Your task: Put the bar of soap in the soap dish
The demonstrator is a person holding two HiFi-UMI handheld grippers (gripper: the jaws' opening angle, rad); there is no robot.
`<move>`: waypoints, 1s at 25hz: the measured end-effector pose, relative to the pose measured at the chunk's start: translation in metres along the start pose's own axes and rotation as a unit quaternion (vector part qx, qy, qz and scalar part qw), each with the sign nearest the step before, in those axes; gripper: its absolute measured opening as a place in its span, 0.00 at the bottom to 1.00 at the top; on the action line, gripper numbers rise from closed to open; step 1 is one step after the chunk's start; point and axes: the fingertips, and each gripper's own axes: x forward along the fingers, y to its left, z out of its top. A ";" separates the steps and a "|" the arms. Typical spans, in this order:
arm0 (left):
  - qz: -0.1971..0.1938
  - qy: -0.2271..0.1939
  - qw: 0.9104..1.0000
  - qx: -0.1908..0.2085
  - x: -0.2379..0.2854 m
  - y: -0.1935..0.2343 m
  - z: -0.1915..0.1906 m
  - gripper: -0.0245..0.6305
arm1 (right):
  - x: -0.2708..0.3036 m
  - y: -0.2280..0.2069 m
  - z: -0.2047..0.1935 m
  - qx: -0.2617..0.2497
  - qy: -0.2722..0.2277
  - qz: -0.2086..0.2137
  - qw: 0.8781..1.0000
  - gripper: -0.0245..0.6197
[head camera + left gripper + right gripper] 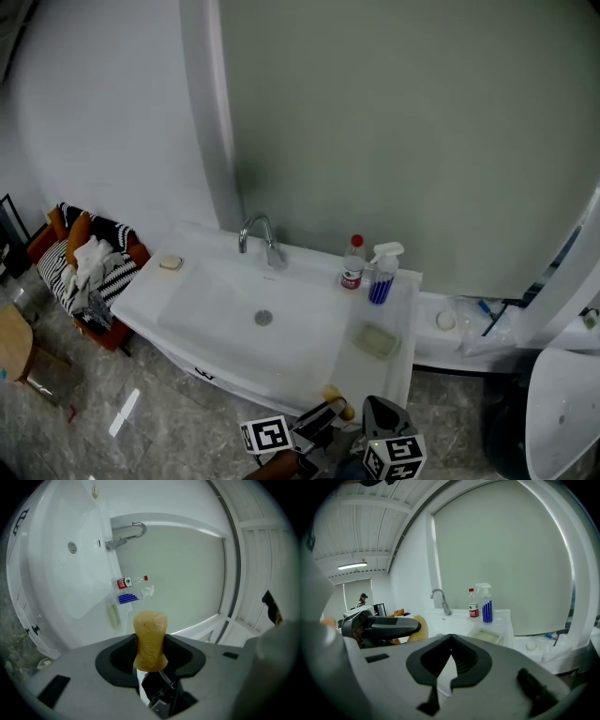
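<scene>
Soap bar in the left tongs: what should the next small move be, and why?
Probably carry the left tongs forward and slightly right, toward the soap dish on the right ledge of the sink. They are clamped on the soap bar near the sink's front edge, short of the dish, which looks empty. The right tongs are shut and hold nothing.

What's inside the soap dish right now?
Nothing visible: the soap dish shows only its bare ribbed floor. The bar of soap is between the left gripper's jaws. Whatever lies under the dish is covered.
</scene>
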 end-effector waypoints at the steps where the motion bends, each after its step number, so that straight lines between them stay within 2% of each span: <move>1: 0.005 0.000 1.000 0.006 0.002 0.003 0.003 0.32 | 0.004 -0.002 0.001 -0.001 -0.001 0.002 1.000 0.05; 7: 0.014 -0.013 1.000 0.015 0.035 0.010 0.017 0.32 | 0.028 -0.025 0.010 -0.009 0.002 0.022 1.000 0.05; 14: 0.038 -0.006 0.999 0.033 0.084 0.024 0.030 0.32 | 0.055 -0.071 0.019 -0.014 0.014 0.029 0.999 0.05; 21: 0.086 0.018 0.992 0.095 0.117 0.045 0.050 0.32 | 0.077 -0.103 0.021 0.005 0.025 0.029 0.999 0.05; 25: 0.115 0.060 0.978 0.161 0.132 0.061 0.056 0.32 | 0.087 -0.118 0.023 0.010 0.028 0.028 0.999 0.05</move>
